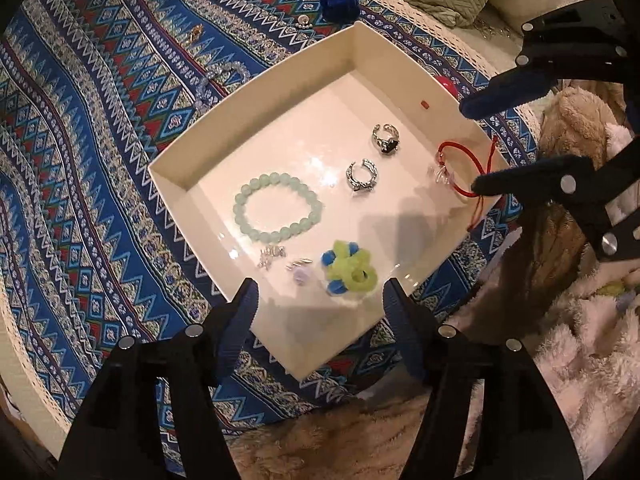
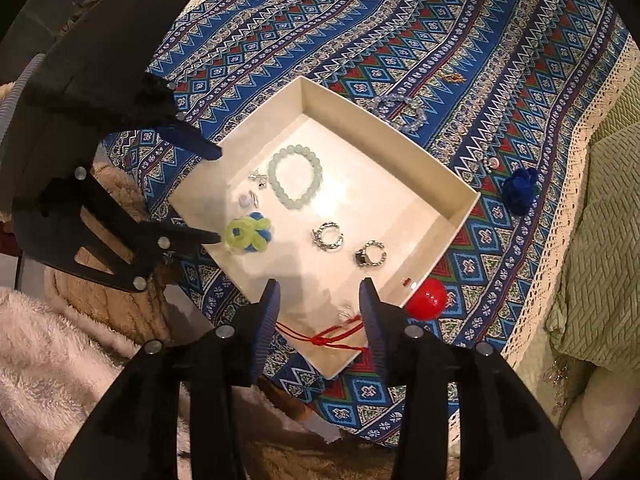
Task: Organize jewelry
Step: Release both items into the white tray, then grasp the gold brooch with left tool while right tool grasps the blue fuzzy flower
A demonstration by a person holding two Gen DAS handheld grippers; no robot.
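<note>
A white box (image 1: 256,92) (image 2: 400,140) on a patterned cloth holds a pale green bead bracelet (image 1: 278,208) (image 2: 296,178), two silver rings (image 1: 362,176) (image 1: 386,138) (image 2: 328,237) (image 2: 370,254), a green and blue fuzzy ring (image 1: 348,272) (image 2: 246,234), small silver charms (image 1: 272,258) and a red string bracelet (image 1: 468,168) (image 2: 332,334) draped over the box edge. My left gripper (image 1: 320,300) (image 2: 218,196) is open above the box's near edge. My right gripper (image 2: 320,300) (image 1: 472,148) is open, its fingers either side of the red string.
On the cloth outside the box lie a clear bead bracelet (image 1: 220,80) (image 2: 402,110), a blue fuzzy piece (image 1: 338,4) (image 2: 520,190), a red ball (image 2: 426,298), a small gold item (image 1: 195,32) and a small silver stud (image 1: 305,22). Fluffy blankets (image 1: 580,340) lie beside the cloth.
</note>
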